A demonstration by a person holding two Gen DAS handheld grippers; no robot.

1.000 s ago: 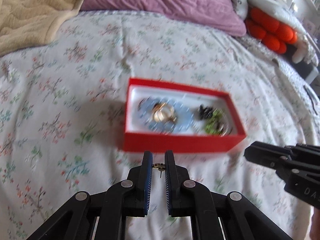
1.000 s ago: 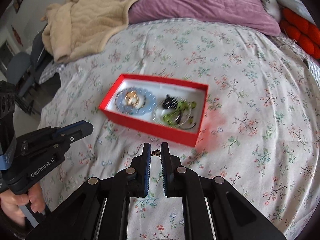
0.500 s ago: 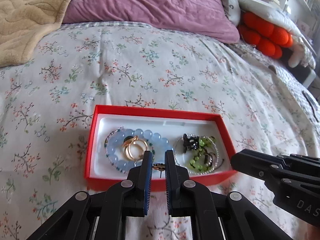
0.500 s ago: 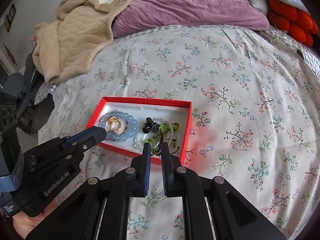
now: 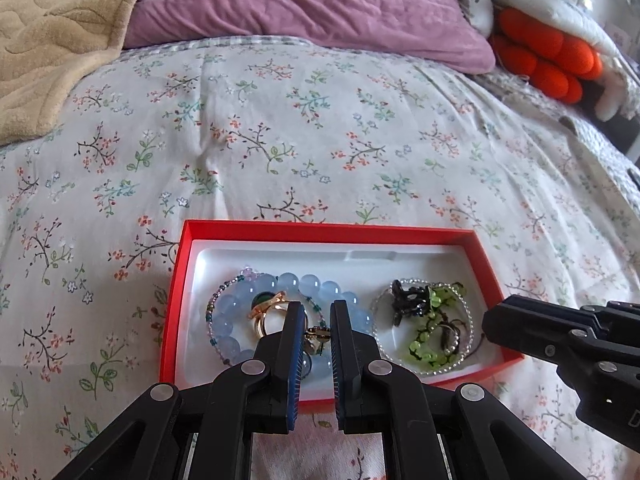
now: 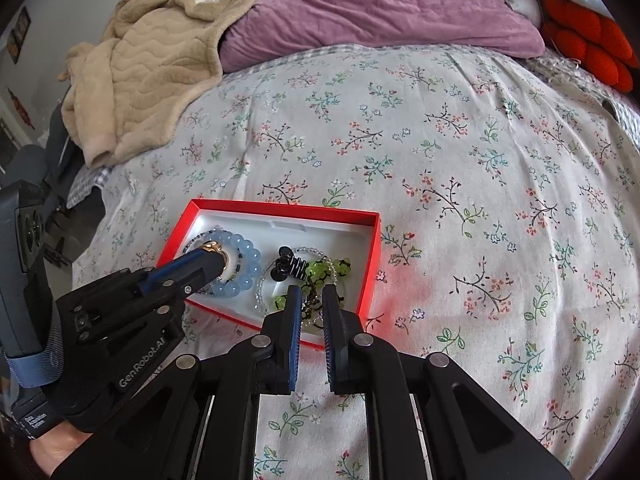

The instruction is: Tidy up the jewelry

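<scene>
left gripper (image 5: 317,334) low over red box (image 5: 328,230) — right gripper (image 6: 310,312) alongside

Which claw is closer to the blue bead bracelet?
The left. The left gripper hangs right over the blue bead bracelet, holding a small gold earring. The right gripper is over the green beads beside it.

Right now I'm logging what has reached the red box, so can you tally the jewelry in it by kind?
Contents of the red box:
Blue bead bracelet: 1
Thin seed-bead bracelet: 1
Clear bead bracelet: 1
Green bead bracelet: 1
Gold rings: about 2, overlapping
Black clip: 1
Total: about 7, not counting the small pieces held in each gripper.
</scene>
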